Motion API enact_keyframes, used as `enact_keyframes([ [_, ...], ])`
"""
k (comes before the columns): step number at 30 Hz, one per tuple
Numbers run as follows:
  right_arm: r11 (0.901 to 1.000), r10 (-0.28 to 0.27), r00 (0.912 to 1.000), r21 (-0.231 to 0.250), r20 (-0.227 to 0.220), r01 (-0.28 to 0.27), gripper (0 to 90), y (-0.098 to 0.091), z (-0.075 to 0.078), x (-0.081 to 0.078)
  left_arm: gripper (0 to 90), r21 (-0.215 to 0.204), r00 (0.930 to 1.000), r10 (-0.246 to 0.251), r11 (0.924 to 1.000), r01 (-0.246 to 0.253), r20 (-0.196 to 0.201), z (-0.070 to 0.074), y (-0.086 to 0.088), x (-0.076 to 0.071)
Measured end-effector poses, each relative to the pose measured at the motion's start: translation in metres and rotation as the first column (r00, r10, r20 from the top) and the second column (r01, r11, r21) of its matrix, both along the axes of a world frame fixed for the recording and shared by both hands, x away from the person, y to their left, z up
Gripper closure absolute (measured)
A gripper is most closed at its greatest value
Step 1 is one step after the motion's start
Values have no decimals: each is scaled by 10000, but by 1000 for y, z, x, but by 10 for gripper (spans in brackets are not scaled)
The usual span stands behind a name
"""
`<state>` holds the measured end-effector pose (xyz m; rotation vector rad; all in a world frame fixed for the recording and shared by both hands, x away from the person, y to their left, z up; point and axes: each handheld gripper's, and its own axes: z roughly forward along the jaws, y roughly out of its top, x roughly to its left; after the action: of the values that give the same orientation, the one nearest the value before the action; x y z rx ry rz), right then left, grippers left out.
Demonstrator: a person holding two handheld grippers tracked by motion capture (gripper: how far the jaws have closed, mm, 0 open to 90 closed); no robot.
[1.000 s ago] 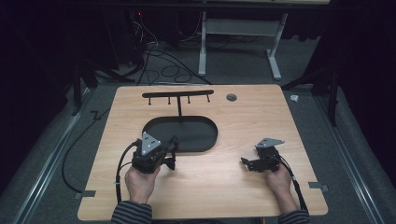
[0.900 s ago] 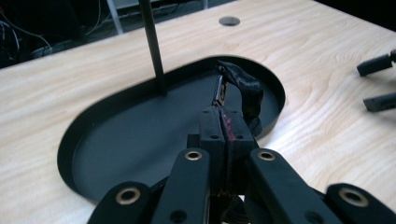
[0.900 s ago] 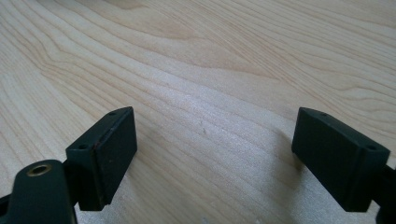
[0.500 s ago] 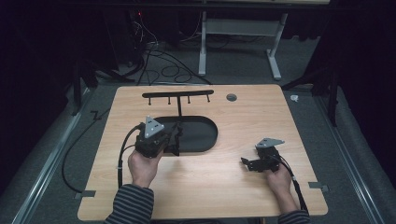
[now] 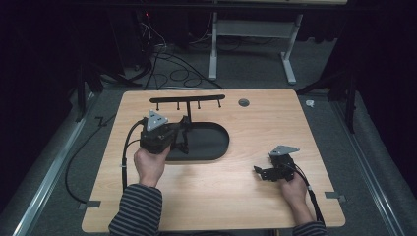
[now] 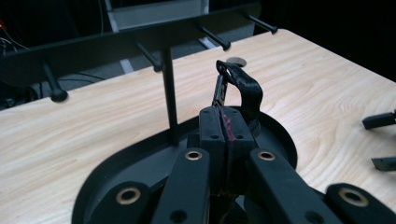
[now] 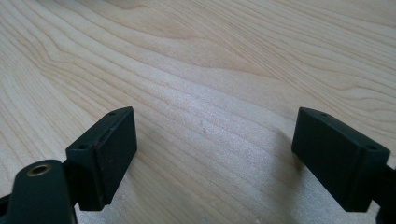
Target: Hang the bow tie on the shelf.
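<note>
Jaws of your left gripper (image 6: 223,135) are clamped on a black strap with a metal clip (image 6: 238,86), held above the rack's dark oval base (image 5: 216,145), at 9 o'clock of the tabletop (image 5: 255,196). Your right gripper (image 7: 212,163), at 4 o'clock, rests with its jaws spread wide over bare wood.

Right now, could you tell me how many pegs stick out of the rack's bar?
4, spaced along the bar: far left, left of the post, right of the post, far right.
</note>
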<state>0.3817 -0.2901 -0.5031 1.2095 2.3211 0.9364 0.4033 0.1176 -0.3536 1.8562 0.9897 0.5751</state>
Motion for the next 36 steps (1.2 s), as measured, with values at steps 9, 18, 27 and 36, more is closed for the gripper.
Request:
enact_keyframes([
  [9, 10000, 3, 10000, -1, 0, -3, 150, 0, 0, 0, 889, -176, 9997, 192, 9997, -189, 131, 4, -1, 11],
  [18, 10000, -4, 10000, 4, 17, 4, 150, 0, 0, 0, 889, 112, 9965, 615, 9980, -622, 569, 8, -6, 22],
  [27, 10000, -7, 10000, 5, 17, 7, 150, 0, 0, 0, 889, 37, 9913, 1256, 9920, -1258, 404, 7, -1, 41],
  [36, 10000, -5, 10000, 8, 18, 5, 150, 0, 0, 0, 888, 55, 9856, 1675, 9858, -1677, 211, 0, -1, 54],
])
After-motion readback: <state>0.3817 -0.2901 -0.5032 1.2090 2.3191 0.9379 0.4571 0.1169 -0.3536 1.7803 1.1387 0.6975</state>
